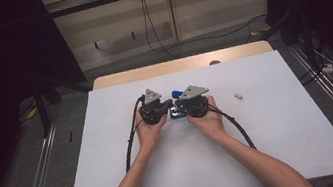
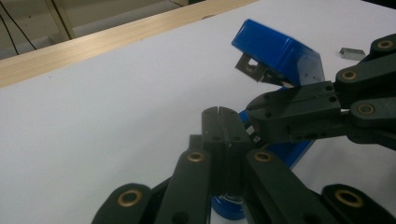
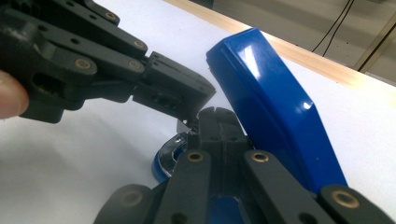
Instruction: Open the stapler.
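white table top, wooden strip along far edge. blue stapler near table centre, lid swung up and open, base flat on the surface. left gripper jaws pressed together over the base; right gripper jaws likewise together, apparently pinching the inner metal rail, exact contact hidden. small strip of staples lying apart to the right. risks, judged: thin grip slipping off the rail, sprung lid snapping down, base skidding on smooth top under uneven pull.
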Demonstrator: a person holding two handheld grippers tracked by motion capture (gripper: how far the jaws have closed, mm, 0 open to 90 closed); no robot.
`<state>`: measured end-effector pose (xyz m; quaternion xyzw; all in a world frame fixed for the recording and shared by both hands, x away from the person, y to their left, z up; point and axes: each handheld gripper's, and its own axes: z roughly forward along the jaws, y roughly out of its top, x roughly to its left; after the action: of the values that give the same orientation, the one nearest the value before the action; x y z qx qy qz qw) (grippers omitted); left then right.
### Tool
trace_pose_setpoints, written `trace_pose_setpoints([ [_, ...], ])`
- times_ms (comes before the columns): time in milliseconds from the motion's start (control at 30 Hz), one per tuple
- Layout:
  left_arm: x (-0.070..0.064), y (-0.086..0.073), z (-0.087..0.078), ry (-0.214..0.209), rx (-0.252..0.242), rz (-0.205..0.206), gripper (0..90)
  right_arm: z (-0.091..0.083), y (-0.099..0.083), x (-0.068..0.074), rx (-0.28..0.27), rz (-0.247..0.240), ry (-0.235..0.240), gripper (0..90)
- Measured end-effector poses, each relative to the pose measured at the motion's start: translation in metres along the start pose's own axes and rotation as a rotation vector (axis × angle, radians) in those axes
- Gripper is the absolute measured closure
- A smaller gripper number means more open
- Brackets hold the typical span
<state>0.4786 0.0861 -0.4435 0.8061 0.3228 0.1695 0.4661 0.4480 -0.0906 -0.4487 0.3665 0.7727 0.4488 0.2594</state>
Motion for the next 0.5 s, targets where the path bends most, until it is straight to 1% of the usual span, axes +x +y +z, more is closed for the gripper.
trace_pose_setpoints([
  [167, -0.0019, -0.0026, 0.0042, 0.005, 0.02, 0.03, 90.0, 0.0005, -0.0006, 0.0003, 0.004, 0.014, 0.009, 90.0],
  [233, -0.003, -0.0032, 0.005, 0.006, 0.026, 0.028, 90.0, 0.0016, -0.0011, 0.0007, 0.001, 0.018, 0.008, 90.0],
  [367, -0.0009, -0.005, 0.0059, -0.005, 0.026, 0.013, 90.0, 0.0023, -0.0017, 0.0009, -0.001, 0.023, 0.008, 90.0],
  [433, -0.0004, -0.005, 0.0057, -0.005, 0.027, 0.02, 90.0, 0.0019, -0.0015, 0.0012, -0.004, 0.024, 0.003, 90.0],
  [500, -0.0003, -0.0056, 0.0058, -0.009, 0.024, 0.015, 90.0, 0.0011, -0.001, 0.0006, -0.006, 0.029, 0.003, 90.0],
])
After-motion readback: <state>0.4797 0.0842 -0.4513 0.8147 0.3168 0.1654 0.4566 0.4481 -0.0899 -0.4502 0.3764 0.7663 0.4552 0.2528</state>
